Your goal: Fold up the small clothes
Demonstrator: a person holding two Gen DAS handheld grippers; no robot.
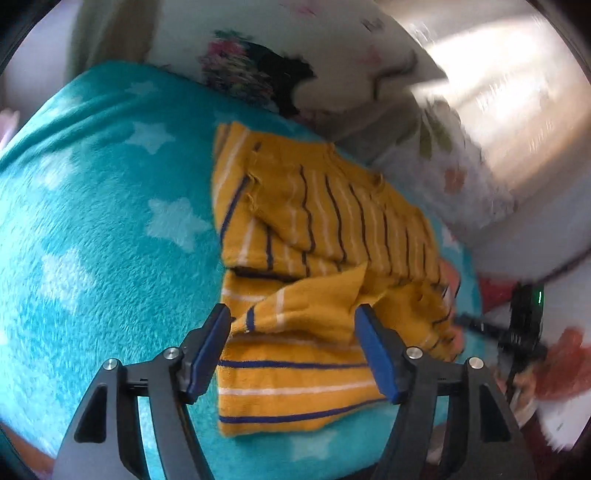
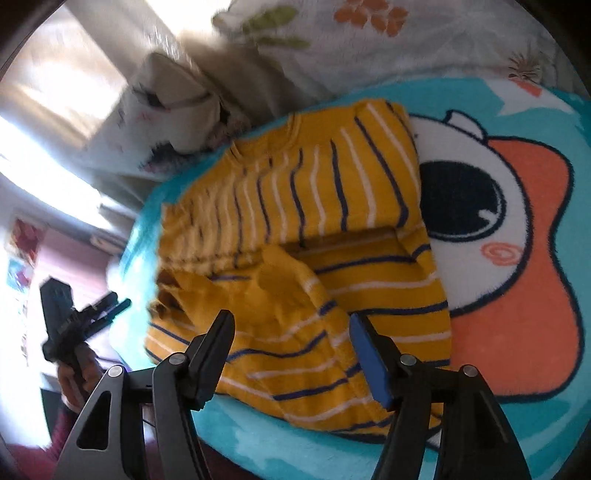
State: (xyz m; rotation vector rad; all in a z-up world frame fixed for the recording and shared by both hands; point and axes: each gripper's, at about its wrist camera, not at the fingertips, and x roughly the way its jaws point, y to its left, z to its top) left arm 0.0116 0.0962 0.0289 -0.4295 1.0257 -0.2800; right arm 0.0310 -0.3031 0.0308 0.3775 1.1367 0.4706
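Note:
A small mustard-yellow garment (image 1: pixel 314 266) with navy and white stripes lies partly folded on a teal blanket (image 1: pixel 103 229). My left gripper (image 1: pixel 293 328) hangs open above its near end, with nothing pressed between the blue pads. In the right wrist view the same garment (image 2: pixel 295 236) lies bunched, a flap turned over in the middle. My right gripper (image 2: pixel 291 332) is open above its near edge, gripping no cloth. The other gripper (image 2: pixel 70 317) shows at the far left of the right wrist view, held by a hand (image 2: pixel 74 384).
The teal blanket carries white stars and a cartoon figure in orange and white (image 2: pixel 517 258). Floral bedding (image 2: pixel 351 33) and a pillow (image 2: pixel 166 99) lie beyond the garment. In the left wrist view the right gripper (image 1: pixel 524 325) stands at the right edge.

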